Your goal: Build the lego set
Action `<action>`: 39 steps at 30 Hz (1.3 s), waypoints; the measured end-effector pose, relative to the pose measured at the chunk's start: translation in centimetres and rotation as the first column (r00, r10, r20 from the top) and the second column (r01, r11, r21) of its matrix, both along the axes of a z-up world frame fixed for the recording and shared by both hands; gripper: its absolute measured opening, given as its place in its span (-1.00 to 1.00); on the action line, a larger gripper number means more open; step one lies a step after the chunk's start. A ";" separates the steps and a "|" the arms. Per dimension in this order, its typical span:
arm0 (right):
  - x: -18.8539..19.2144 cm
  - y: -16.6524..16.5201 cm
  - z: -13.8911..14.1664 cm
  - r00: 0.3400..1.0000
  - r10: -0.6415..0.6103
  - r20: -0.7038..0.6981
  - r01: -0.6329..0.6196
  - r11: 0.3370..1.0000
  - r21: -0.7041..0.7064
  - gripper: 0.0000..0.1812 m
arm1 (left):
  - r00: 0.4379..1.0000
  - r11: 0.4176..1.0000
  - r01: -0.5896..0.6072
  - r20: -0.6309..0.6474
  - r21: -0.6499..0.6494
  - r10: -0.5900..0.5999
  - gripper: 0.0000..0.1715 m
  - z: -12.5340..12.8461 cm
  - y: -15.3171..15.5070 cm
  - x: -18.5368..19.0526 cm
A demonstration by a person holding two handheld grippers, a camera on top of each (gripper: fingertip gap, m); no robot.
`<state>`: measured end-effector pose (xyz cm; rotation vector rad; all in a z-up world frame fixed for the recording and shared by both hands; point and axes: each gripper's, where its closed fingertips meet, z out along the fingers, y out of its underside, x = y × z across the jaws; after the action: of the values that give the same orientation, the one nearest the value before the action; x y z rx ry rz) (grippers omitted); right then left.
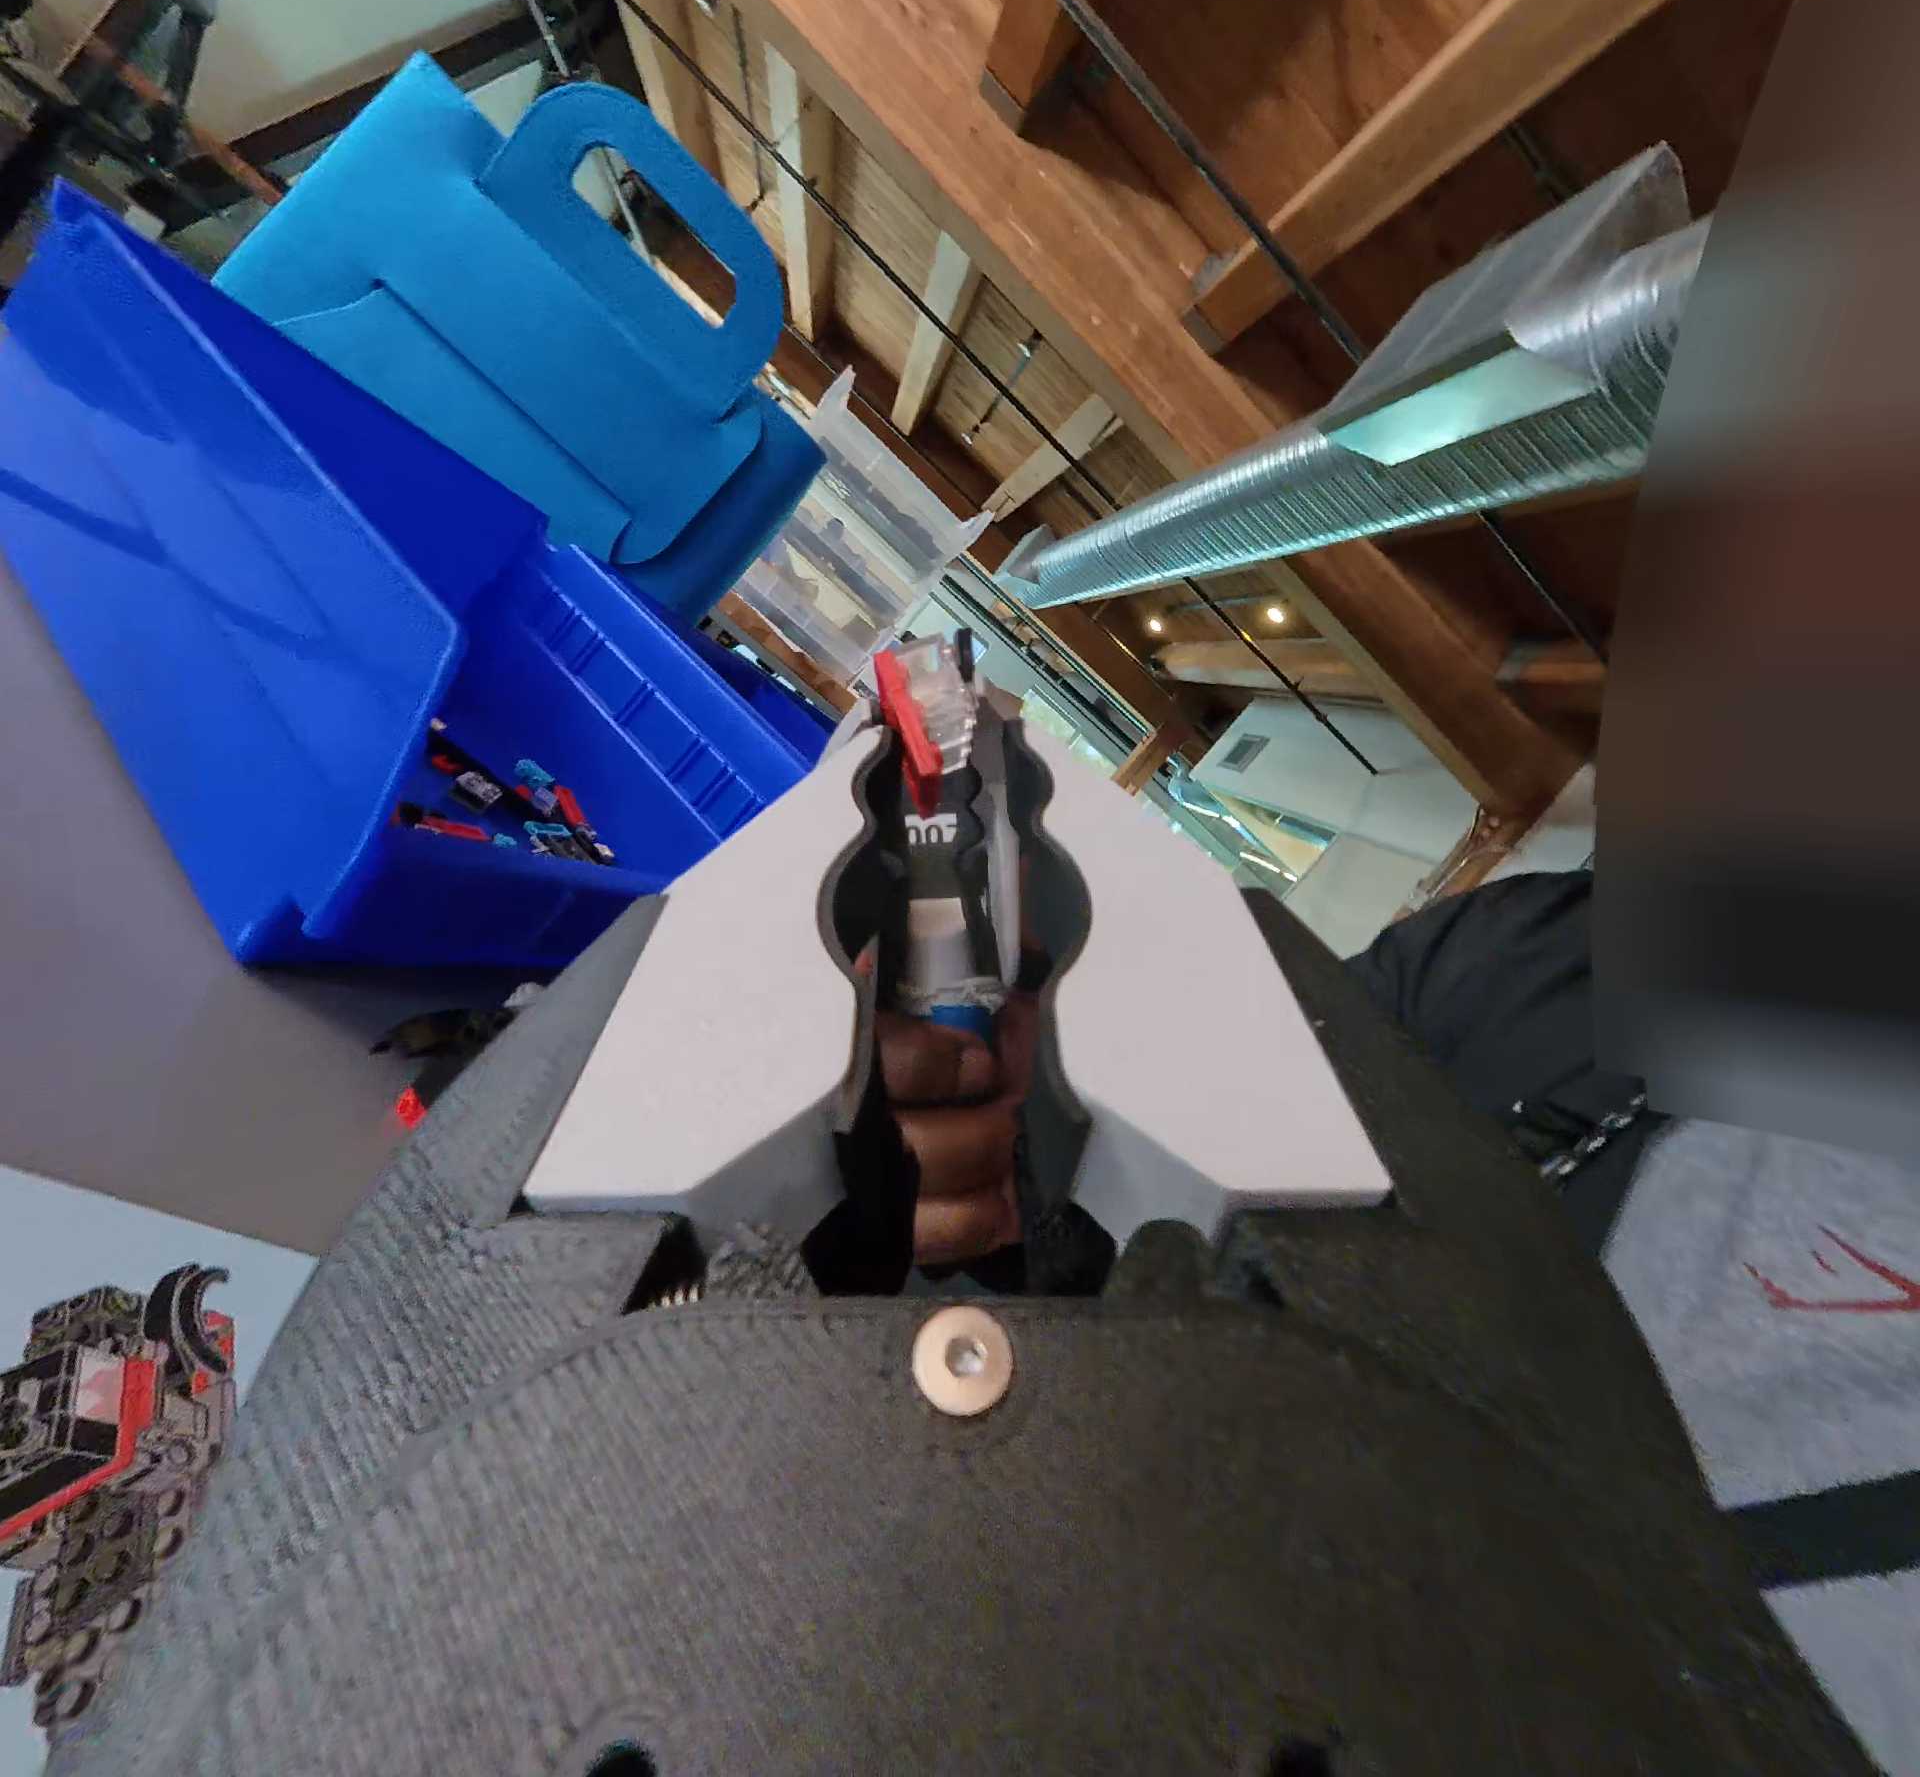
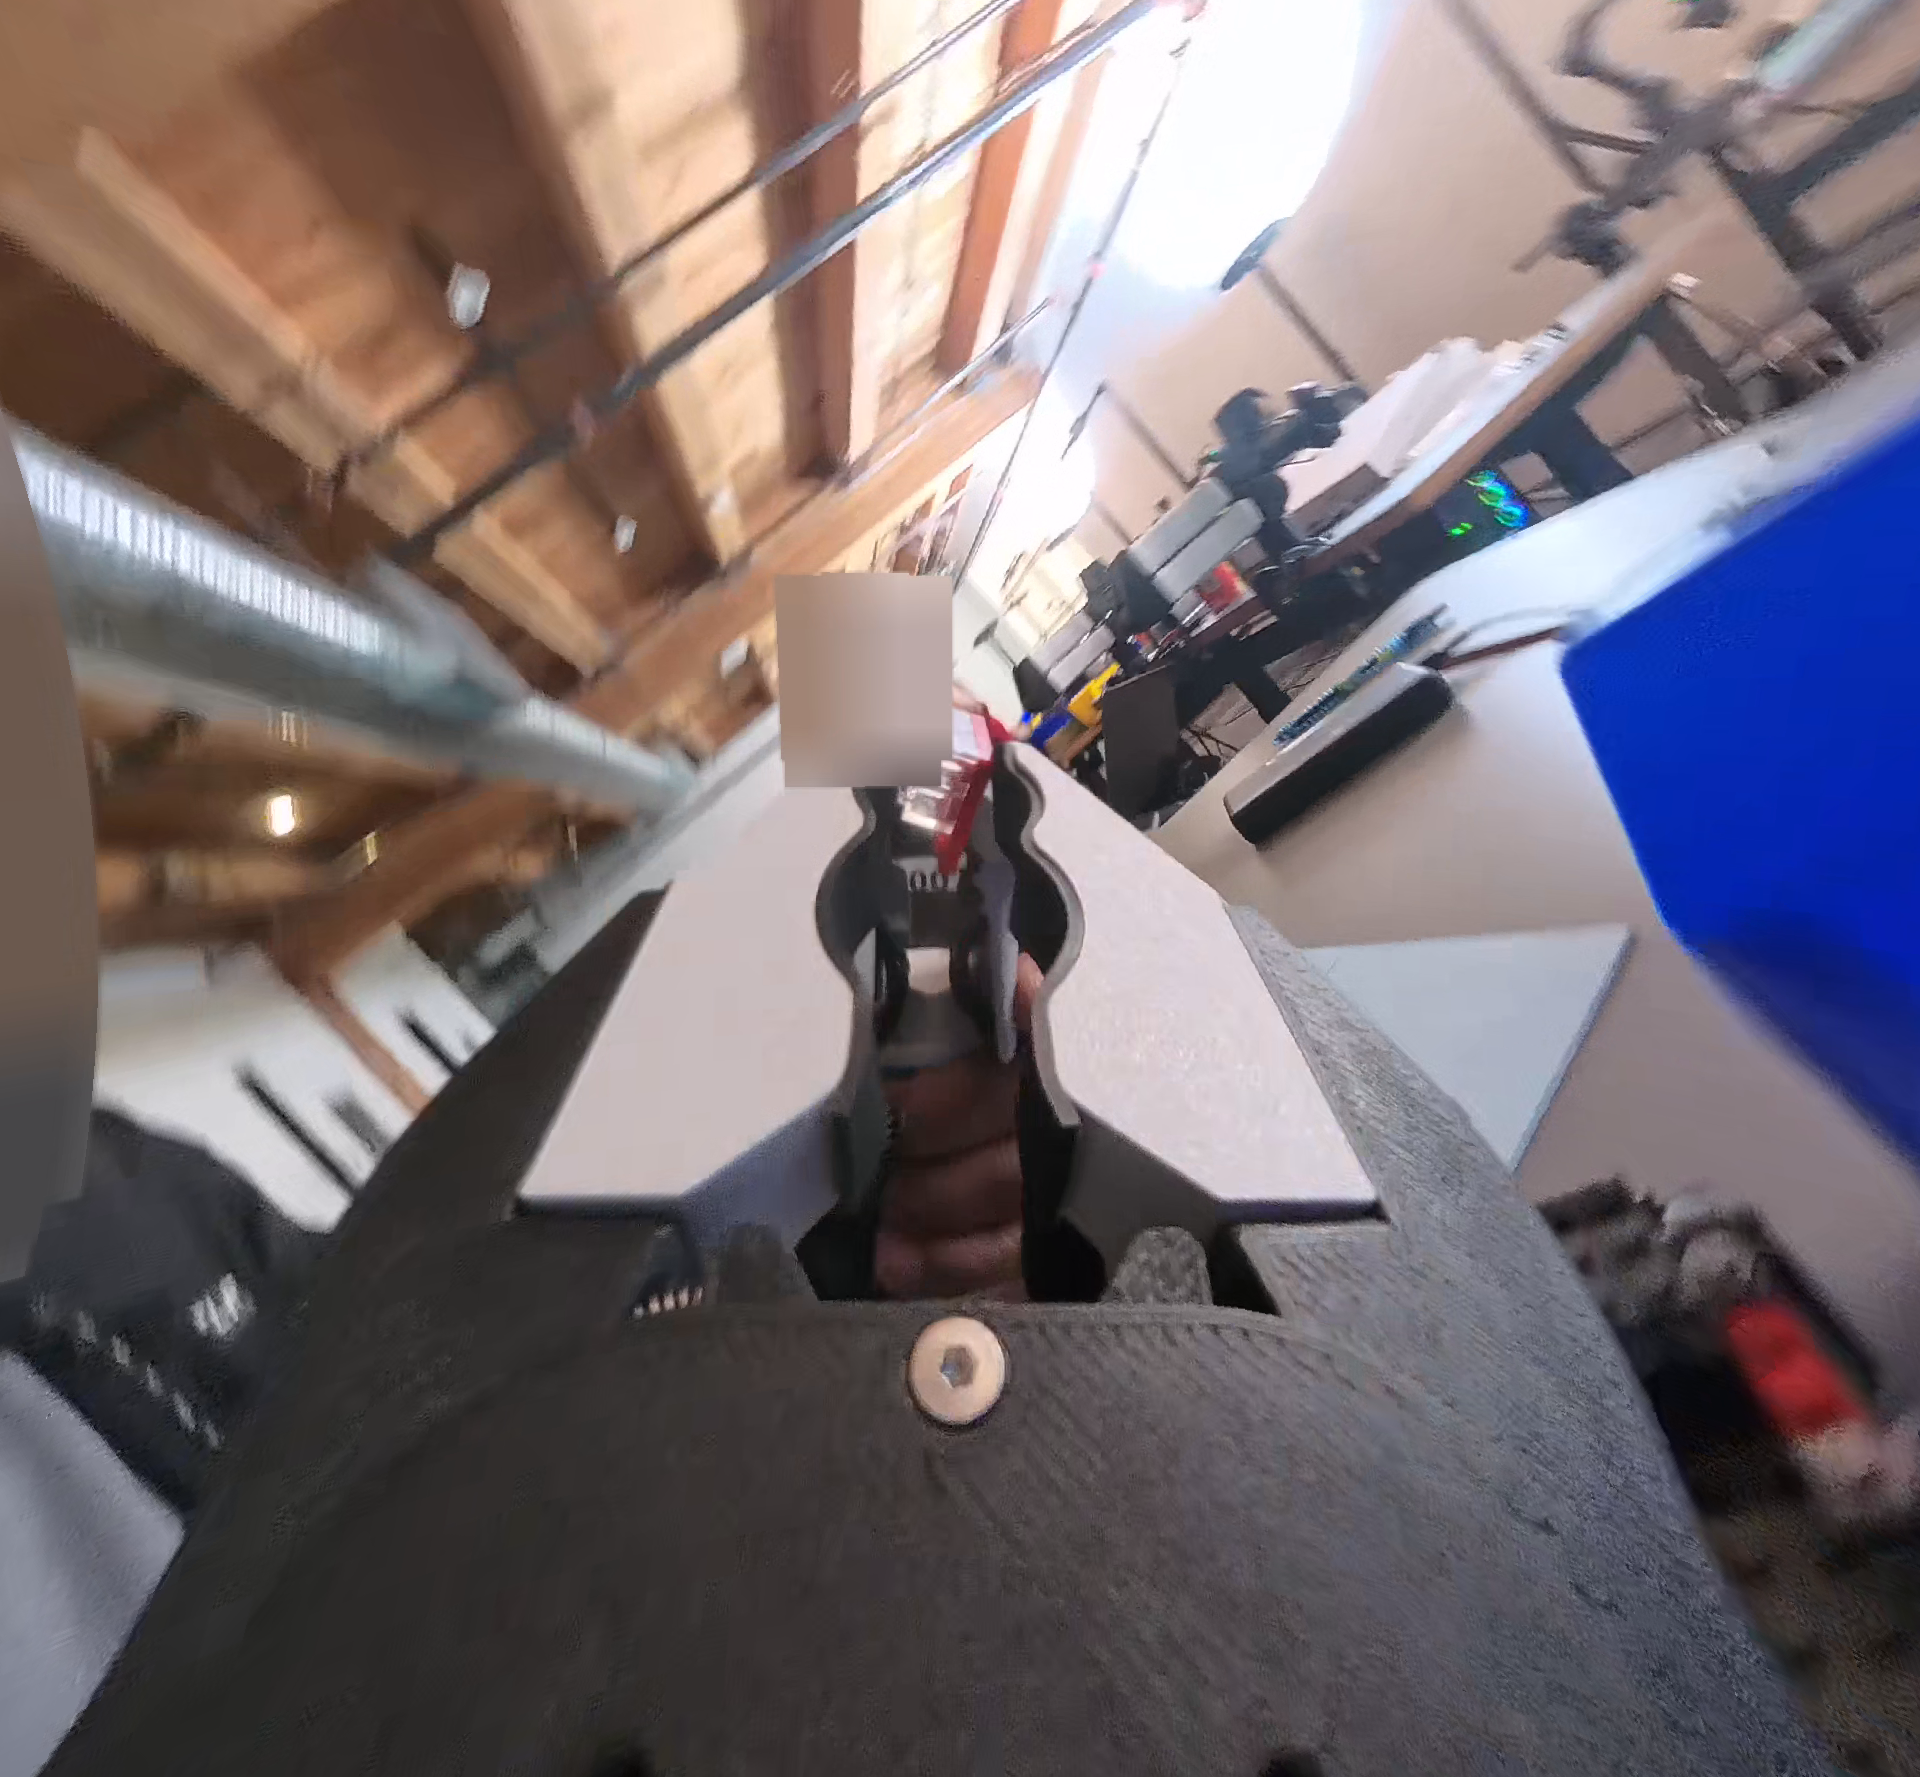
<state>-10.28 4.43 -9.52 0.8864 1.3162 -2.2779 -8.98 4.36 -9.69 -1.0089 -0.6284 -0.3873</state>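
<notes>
At left gripper (image 1: pixel 940 740) tips | red-and-clear lego piece (image 1: pixel 914 725) | upright, clamped

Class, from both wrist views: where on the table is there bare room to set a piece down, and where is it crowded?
Free: the grey surface between the blue bin and the printed instruction picture; also the pale sheet beside the bin in the right wrist view. Crowded: the bin's floor of loose pieces and the blurred brick pile.
</notes>
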 end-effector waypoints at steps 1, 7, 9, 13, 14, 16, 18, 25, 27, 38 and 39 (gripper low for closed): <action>-0.1 0.0 -0.3 0.999 -0.008 0.036 0.009 1.000 -0.015 -0.80 | 1.000 1.000 -0.004 0.022 0.005 0.003 -0.79 -0.2 0.0 -0.2; -0.4 0.2 -0.8 0.996 -0.046 0.081 0.049 0.998 -0.030 -0.79 | 0.995 0.999 -0.013 0.102 0.052 0.007 -0.81 -0.6 0.1 -0.7; -0.3 0.2 -0.7 0.996 -0.044 0.081 0.047 0.998 -0.037 -0.79 | 0.994 0.998 -0.022 0.110 0.066 0.014 -0.83 -0.6 0.1 -0.7; -0.3 0.0 -0.9 0.996 -0.045 0.078 0.048 0.998 -0.028 -0.79 | 0.992 0.995 -0.037 0.127 0.094 0.025 -0.83 -0.6 -0.2 -1.0; -0.3 0.0 -0.9 0.996 -0.049 0.073 0.051 0.998 -0.024 -0.79 | 0.991 0.994 -0.037 0.131 0.101 0.024 -0.83 -0.6 -0.2 -1.0; -0.2 0.0 -0.9 0.996 -0.059 0.059 0.060 0.998 -0.019 -0.79 | 0.990 0.993 -0.033 0.137 0.112 0.017 -0.83 -0.6 -0.2 -1.0; -0.1 0.0 -0.8 0.997 -0.062 0.053 0.063 0.998 -0.024 -0.80 | 0.990 0.991 -0.028 0.138 0.129 0.010 -0.83 -0.4 -0.2 -0.9; 0.6 -0.7 -1.0 0.998 -0.048 0.041 0.049 0.999 -0.013 -0.79 | 0.990 0.985 -0.038 0.143 0.168 0.014 -0.83 -0.1 -0.6 -1.0; 0.7 -0.7 -1.0 0.998 -0.050 0.035 0.050 0.999 -0.009 -0.79 | 0.990 0.984 -0.035 0.143 0.173 0.011 -0.82 0.0 -0.6 -1.0; 0.9 -1.0 -1.0 1.000 -0.022 0.015 0.022 1.000 -0.005 -0.80 | 0.990 0.980 -0.028 0.140 0.198 0.000 -0.77 0.1 -0.9 -1.1; 1.0 -1.1 -1.0 1.000 -0.011 0.013 0.011 1.000 -0.001 -0.79 | 0.991 0.979 -0.032 0.135 0.200 0.005 -0.76 0.3 -1.1 -1.1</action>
<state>-9.29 3.29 -10.52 0.9084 1.3081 -2.2767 -10.12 3.24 -9.44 -0.7877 -0.7039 -0.4955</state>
